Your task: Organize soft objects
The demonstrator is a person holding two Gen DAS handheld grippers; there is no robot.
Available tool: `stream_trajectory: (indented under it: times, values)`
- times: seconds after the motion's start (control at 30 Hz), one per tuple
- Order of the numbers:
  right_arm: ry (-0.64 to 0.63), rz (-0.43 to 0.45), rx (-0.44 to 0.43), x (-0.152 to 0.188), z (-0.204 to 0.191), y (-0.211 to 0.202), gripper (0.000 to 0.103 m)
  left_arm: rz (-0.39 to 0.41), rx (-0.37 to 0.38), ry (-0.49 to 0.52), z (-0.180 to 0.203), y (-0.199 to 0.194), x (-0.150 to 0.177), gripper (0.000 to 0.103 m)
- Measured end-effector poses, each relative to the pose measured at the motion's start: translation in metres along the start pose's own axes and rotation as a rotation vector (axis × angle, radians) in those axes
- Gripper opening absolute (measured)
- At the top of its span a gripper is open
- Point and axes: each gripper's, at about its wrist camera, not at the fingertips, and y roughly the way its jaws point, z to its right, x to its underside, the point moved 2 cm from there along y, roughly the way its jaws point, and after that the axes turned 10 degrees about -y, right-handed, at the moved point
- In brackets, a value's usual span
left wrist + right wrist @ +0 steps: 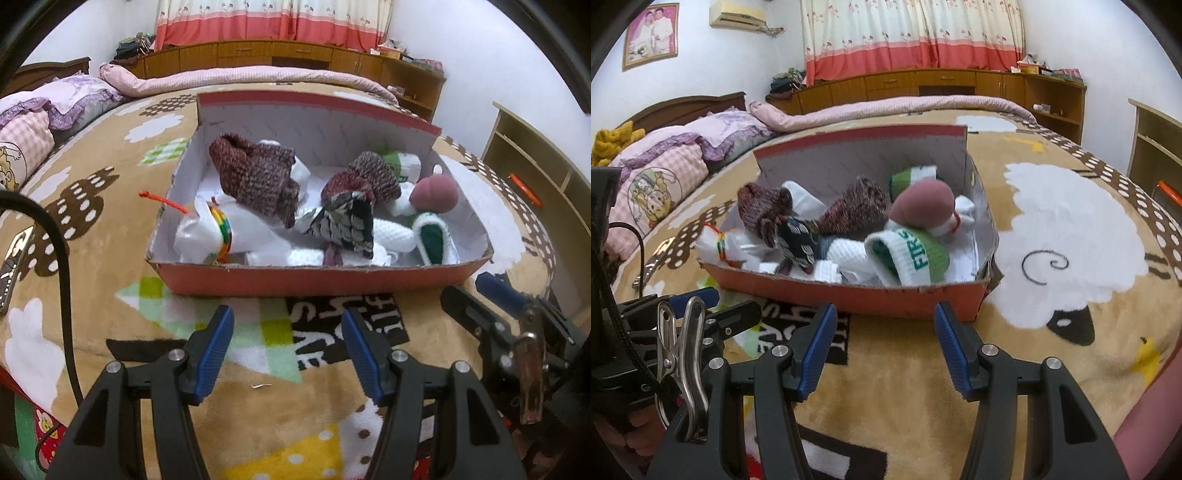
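Note:
A red cardboard box (314, 281) with a white inside sits on the bed blanket; it also shows in the right wrist view (886, 301). It holds several rolled socks: two maroon knit ones (258, 173), a dark leaf-patterned one (347, 221), a pink one (436, 194), green-and-white ones (912, 254) and white ones (221, 232). My left gripper (288, 317) is open and empty, just in front of the box's near wall. My right gripper (884, 314) is open and empty, also in front of the box, to the right of the left one.
The bed is covered with a tan blanket (1071, 229) with a white sheep pattern. Pillows (665, 177) and a rolled pink quilt (240, 79) lie at the far side. A phone (14, 258) and a black cable (62, 258) lie at the left. A wooden shelf (535, 162) stands at the right.

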Motion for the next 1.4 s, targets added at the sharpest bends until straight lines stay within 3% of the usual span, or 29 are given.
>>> stream_trajectory:
  times: [0.57, 0.7, 1.4]
  values:
    - [0.043, -0.104, 0.037, 0.013, 0.004, 0.043, 0.058, -0.021, -0.04, -0.024, -0.006, 0.04, -0.006, 0.064]
    - [0.048, -0.104, 0.04, 0.013, 0.002, 0.047, 0.063, -0.008, -0.058, -0.012, -0.004, 0.044, -0.005, 0.069]
    - [0.049, -0.059, 0.088, 0.024, -0.007, 0.045, 0.063, 0.085, -0.081, -0.003, -0.003, 0.045, 0.006, 0.071]
